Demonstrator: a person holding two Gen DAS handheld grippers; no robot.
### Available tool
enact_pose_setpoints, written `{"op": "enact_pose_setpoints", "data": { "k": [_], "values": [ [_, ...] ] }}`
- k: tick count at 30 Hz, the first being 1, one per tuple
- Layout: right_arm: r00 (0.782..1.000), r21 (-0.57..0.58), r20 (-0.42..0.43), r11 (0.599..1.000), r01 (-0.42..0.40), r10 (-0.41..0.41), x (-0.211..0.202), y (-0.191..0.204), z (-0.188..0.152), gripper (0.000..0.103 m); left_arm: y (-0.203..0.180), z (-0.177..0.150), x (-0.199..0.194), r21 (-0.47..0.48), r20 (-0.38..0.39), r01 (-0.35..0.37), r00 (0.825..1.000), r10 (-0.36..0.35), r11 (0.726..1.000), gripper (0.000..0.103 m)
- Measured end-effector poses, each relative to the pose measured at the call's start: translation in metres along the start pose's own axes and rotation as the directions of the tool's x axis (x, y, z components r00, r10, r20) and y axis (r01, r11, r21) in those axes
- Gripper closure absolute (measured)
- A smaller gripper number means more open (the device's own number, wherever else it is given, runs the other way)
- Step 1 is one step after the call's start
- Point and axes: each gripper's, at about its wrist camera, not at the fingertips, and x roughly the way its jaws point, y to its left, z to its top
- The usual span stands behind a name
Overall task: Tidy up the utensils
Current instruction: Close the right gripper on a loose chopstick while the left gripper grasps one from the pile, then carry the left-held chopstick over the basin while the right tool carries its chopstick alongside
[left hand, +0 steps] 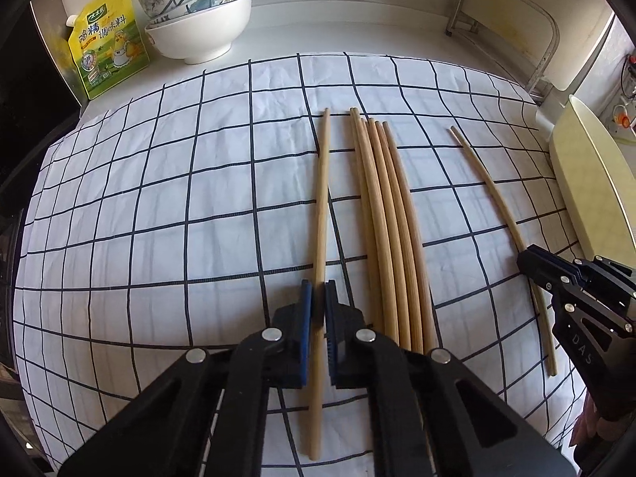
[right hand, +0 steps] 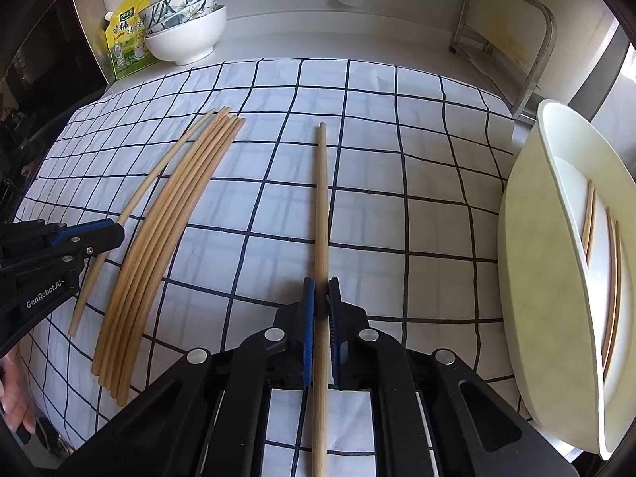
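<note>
Bamboo chopsticks lie on a white checked cloth [left hand: 159, 218]. My left gripper [left hand: 318, 288] is shut on a single chopstick [left hand: 322, 183] just left of a bundle of several chopsticks [left hand: 381, 218]. My right gripper [right hand: 321, 284] is shut on another lone chopstick [right hand: 322, 198], well right of the same bundle [right hand: 171, 230]. Each view shows the other gripper from the side: the right gripper [left hand: 524, 260] on its chopstick [left hand: 489, 187], the left gripper [right hand: 119, 232] on its own chopstick [right hand: 159, 175]. A cream oval tray [right hand: 528, 238] at the right edge holds several chopsticks [right hand: 614, 278].
Stacked bowls [left hand: 198, 20] and a yellow seasoning pouch [left hand: 107, 39] stand at the back left by the wall. A metal rack [left hand: 512, 20] stands at the back right. The tray [left hand: 588, 183] borders the cloth's right side. A hand [right hand: 16, 397] shows at the lower left.
</note>
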Motion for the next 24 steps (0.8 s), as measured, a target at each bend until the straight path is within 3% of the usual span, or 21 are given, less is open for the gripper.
{"op": "enact_pose_setpoints", "data": {
  "k": [13,18,24],
  "values": [
    [0.992,0.077,0.053,0.990,-0.122,0.118,-0.043,-0.001,0.008,0.096,0.007,0.001,-0.031,-0.047,-0.016,0.002,1.000,-0.003,0.999,0.096],
    [0.983,0.094,0.111,0.983,-0.155,0.144,-0.076,-0.010,0.013,0.096,-0.010,0.013,-0.059,-0.022,0.038,0.014,0.999,-0.013,1.000,0.096],
    [0.977,0.114,0.189,0.985,-0.125,0.102,-0.115,-0.039,0.015,0.096,-0.055,0.039,-0.086,0.045,0.124,0.052,0.991,-0.057,0.998,0.096]
  ]
}}
